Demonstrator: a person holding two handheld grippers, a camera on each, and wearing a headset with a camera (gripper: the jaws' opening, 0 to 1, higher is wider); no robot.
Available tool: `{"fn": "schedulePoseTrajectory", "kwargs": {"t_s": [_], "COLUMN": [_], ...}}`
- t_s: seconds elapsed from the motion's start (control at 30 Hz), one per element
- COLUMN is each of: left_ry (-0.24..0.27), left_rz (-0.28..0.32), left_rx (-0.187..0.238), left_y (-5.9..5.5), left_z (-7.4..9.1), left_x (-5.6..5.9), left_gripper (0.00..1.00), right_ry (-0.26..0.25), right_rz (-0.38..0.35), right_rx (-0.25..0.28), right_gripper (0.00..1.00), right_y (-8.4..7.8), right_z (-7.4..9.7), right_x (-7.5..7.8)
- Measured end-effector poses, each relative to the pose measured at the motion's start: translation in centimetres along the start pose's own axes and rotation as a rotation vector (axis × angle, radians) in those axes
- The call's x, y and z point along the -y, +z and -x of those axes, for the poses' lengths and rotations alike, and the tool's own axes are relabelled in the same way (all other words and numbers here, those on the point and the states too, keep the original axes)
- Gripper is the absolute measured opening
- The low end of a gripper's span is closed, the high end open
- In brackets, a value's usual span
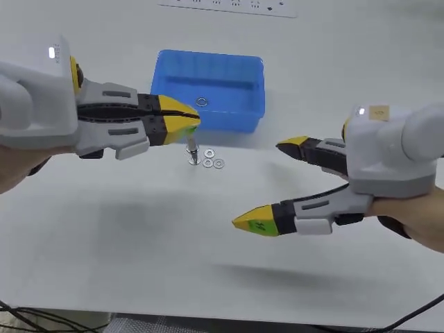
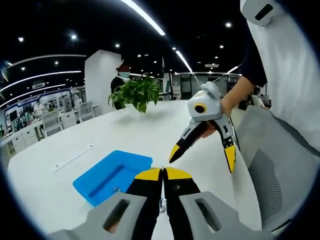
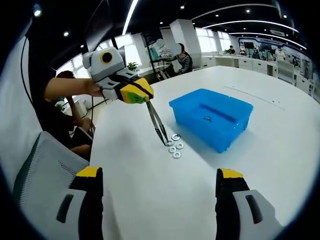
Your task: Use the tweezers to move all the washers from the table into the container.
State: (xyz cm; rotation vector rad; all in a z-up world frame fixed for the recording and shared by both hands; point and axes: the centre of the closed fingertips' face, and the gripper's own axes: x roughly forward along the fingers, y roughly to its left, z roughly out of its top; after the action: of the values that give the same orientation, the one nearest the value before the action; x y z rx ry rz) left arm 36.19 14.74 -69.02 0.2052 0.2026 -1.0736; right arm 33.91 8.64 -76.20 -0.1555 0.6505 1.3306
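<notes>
While the left gripper has its jaws clamped on the tweezers, above washers just beside the blue container, which holds 1 washer, the right gripper has its jaws apart.

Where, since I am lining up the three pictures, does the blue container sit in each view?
Head view: blue container at upper centre.
Left gripper view: blue container at lower left.
Right gripper view: blue container right of centre.
Shared landmark: the single washer lying inside it, seen in all three views.
</notes>
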Motion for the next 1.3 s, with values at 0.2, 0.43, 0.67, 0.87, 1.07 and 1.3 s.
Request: {"fn": "schedulePoseTrajectory", "kwargs": {"t_s": [0.2, 0.43, 0.67, 0.87, 1.07, 1.3], "left_ry": [0.0, -0.044, -0.065, -0.042, -0.04, -0.062], "left_rz": [0.007, -0.011, -0.011, 0.005, 0.017, 0.014], "left_rx": [-0.005, -0.053, -0.075, -0.083, -0.081, -0.083], "left_y": [-0.3, -0.3, -0.2, -0.1, 0.0, 0.0], "left_z": [0.0, -0.1, -0.5, -0.6, -0.7, -0.8], "left_x": [0.0, 0.3, 0.8, 0.6, 0.8, 1.3], "left_gripper": [0.05, 0.05, 0.05, 0.05, 0.05, 0.05], "right_ry": [0.018, 0.061, 0.089, 0.091, 0.121, 0.149], "right_rz": [0.001, 0.012, 0.081, 0.104, 0.177, 0.253], "right_rx": [0.0, 0.028, 0.006, 0.016, -0.004, -0.024], "right_gripper": [0.94, 0.75, 0.56, 0.45, 0.4, 0.25], "right_y": [0.4, 2.0, 2.5, 3.5, 3.7, 4.3], "right_z": [-0.5, -1.5, -3.1, -4.6, -6.4, -7.8], "right_x": [-0.4, -1.1, -1.7, -1.2, -1.2, -1.2]}}
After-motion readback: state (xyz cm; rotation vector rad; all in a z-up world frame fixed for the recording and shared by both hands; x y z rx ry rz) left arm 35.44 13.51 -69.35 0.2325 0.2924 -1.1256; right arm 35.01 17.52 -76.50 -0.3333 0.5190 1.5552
